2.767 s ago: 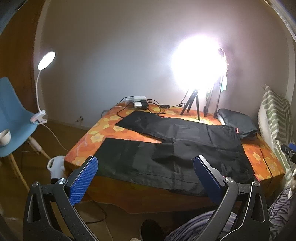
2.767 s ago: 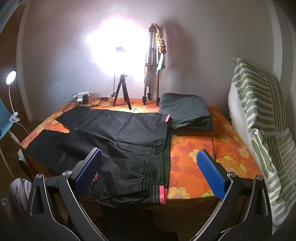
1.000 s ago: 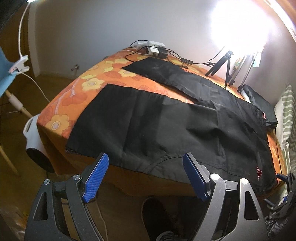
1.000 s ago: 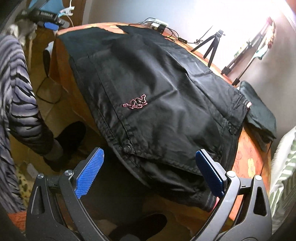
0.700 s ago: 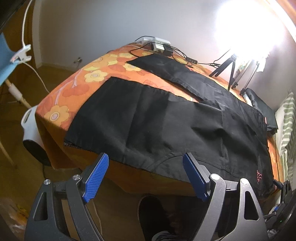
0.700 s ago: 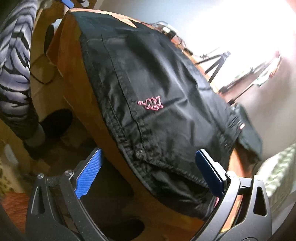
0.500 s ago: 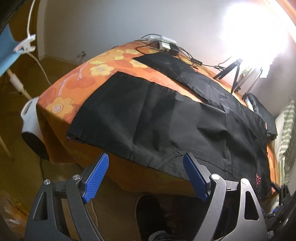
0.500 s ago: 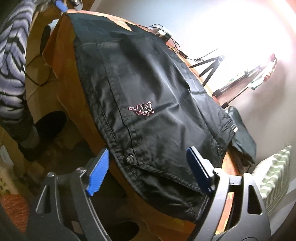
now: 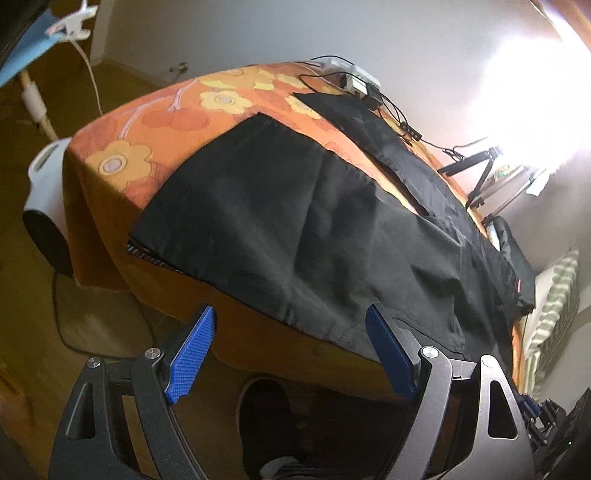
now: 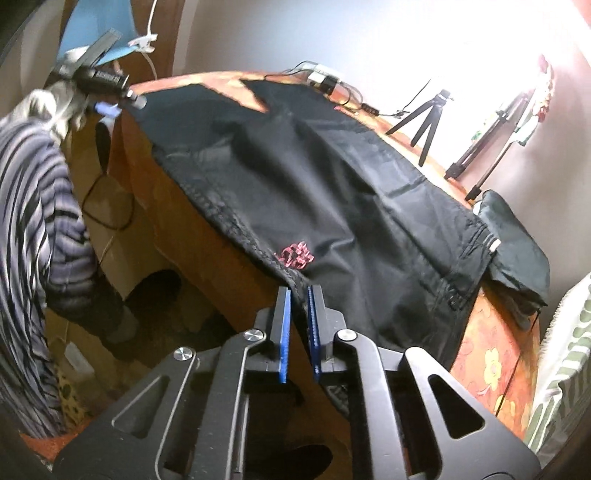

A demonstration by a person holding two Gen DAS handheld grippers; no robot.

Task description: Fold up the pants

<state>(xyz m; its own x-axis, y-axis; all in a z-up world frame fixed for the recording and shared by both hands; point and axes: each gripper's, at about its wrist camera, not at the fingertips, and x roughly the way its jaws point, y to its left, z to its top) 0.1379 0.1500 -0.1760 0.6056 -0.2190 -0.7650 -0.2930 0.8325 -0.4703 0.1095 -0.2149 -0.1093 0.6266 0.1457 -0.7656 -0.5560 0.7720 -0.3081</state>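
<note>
An orange flowered bedspread point(image 9: 155, 122) covers the bed. At its far edge lie a white power strip point(image 9: 347, 75) and tangled cables, with a small tripod point(image 10: 424, 122) near a glaring lamp. A folded dark garment point(image 10: 517, 243) rests at the far right corner, beside a green-striped pillow point(image 10: 565, 369). A blue chair point(image 10: 96, 33) stands beyond the left edge.

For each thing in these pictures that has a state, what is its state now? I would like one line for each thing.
Black pants: spread flat on the bed, legs apart, not yet folded, near edge pinched.
Right gripper: jaws have just closed, shut on the pants' edge.
Left gripper: open, nothing between its fingers.
Bright lamp on tripod: switched on.
Dark folded garment: folded, beside the waistband.
</note>
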